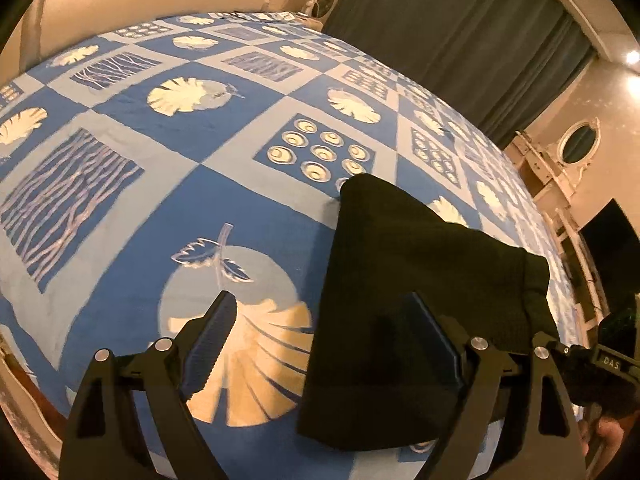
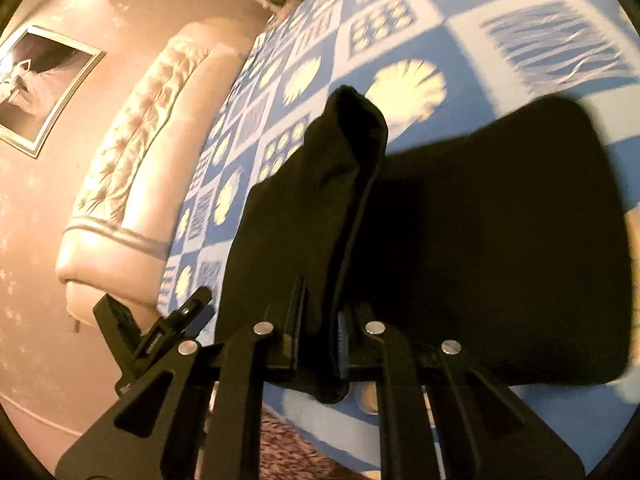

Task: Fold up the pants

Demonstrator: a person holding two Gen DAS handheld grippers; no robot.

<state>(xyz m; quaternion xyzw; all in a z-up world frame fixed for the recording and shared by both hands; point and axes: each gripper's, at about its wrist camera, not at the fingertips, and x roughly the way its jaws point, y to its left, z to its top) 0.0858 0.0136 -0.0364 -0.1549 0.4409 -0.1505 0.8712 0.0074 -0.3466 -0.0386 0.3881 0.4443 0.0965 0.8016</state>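
Observation:
The black pants (image 1: 404, 280) lie folded into a compact stack on the blue patterned bedspread (image 1: 168, 184). My left gripper (image 1: 320, 320) is open above the bed, with its left finger over the shell print and its right finger over the pants. In the right wrist view my right gripper (image 2: 320, 312) is shut on a raised edge of the black pants (image 2: 500, 220), which stands up between the fingers. The rest of the pants spread to the right on the bed (image 2: 460, 32).
A cream tufted headboard (image 2: 132, 160) runs along the bed's far end. Dark green curtains (image 1: 460, 32) hang beyond the bed. A white dresser with an oval mirror (image 1: 576, 144) stands at the right. A framed picture (image 2: 36, 84) hangs on the wall. Patterned carpet (image 2: 288, 448) lies below the bed edge.

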